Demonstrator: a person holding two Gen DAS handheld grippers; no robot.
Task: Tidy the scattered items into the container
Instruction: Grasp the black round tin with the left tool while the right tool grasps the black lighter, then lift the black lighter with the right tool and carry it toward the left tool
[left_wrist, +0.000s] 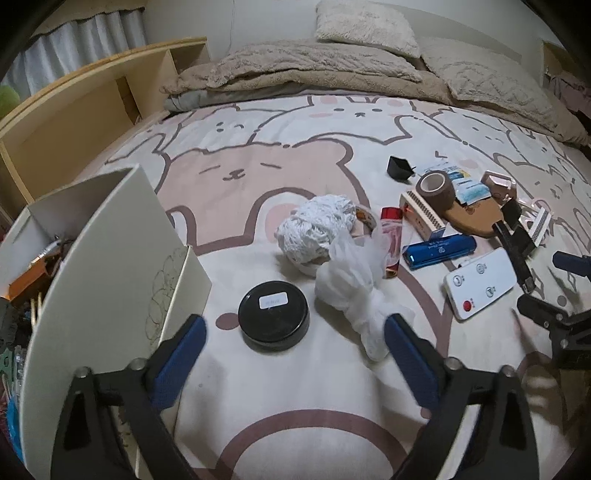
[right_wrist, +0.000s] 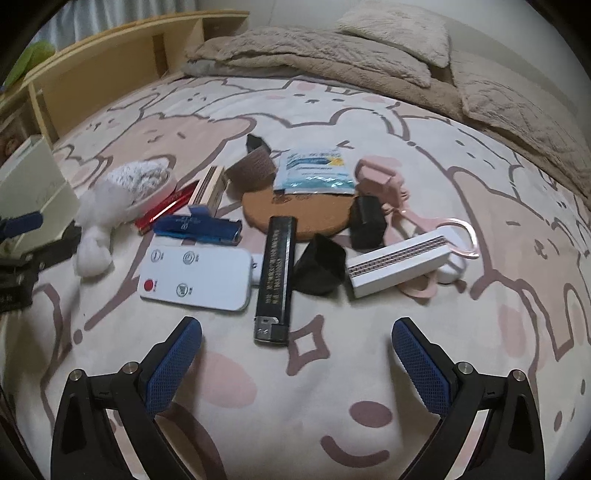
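Leftmost: white container (left_wrist: 92, 258), part-filled, beside left gripper (left_wrist: 295, 336), jaws spread around black round tin (left_wrist: 274, 314), untouched; square up before closing. Rightward: right gripper (right_wrist: 297, 336), jaws spread, empty, short of black lighter (right_wrist: 275, 280).

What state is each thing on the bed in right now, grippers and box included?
left gripper: open, empty
right gripper: open, empty
container: open, partly filled
black tin: lid on
plastic bag: knotted
black lighter: lying flat
tape roll: on its side
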